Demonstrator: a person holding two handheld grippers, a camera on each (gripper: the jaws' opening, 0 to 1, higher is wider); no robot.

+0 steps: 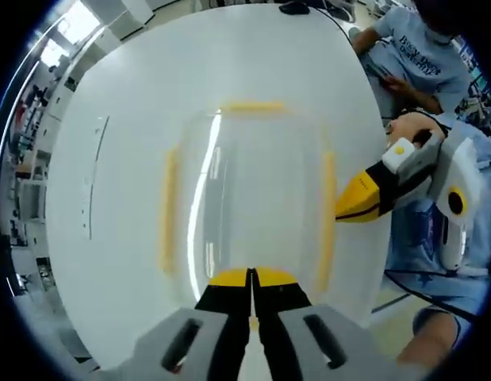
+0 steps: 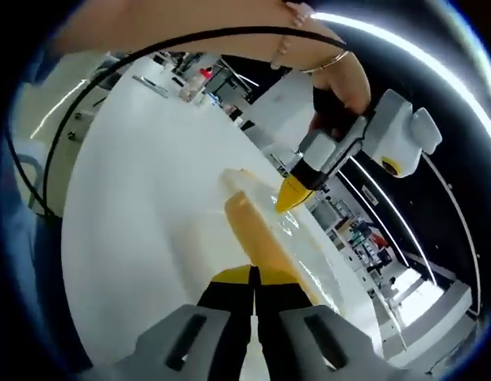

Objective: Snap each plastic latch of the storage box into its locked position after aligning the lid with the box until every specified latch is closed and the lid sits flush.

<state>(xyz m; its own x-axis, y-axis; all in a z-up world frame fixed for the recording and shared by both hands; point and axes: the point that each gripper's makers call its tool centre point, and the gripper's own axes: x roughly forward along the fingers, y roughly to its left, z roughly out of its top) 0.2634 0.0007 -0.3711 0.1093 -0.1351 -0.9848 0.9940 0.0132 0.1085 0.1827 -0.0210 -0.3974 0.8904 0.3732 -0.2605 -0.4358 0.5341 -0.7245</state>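
The storage box (image 1: 249, 194) is sitting on a white table (image 1: 126, 103), roughly mid-table in the left gripper view, w/ its clear lid (image 1: 253, 182) lying on top and catching long streaks of light. Four yellow latches are running along its sides: the far latch (image 1: 253, 106), the left-side latch (image 1: 167, 210), the right-side latch (image 1: 327, 214) and a near one mostly hidden behind the left gripper (image 1: 251, 279). That gripper's yellow-tipped jaws are pressing together right at the box's near edge (whether they're actually touching the latch there, can't tell). The right gripper (image 1: 352, 206) is coming in from the right of that view, its yellow tips closed to a point and sitting against or just beside the right-side latch. In the right gripper view, the right gripper (image 2: 253, 274) is showing jaws together, tips at the end of a long yellow latch (image 2: 265, 234) running along the box's edge; the left gripper (image 2: 293, 193) is visible beyond, yellow tip pointing down onto the lid's far part, held by a hand (image 2: 332, 87) wearing a thin bracelet. A black cable (image 2: 150, 59) is arching across the top of that view. Behind the table in the left gripper view, a seated person (image 1: 423, 55) in a grey printed T-shirt is near the edge; shelving and office clutter are lining the background.
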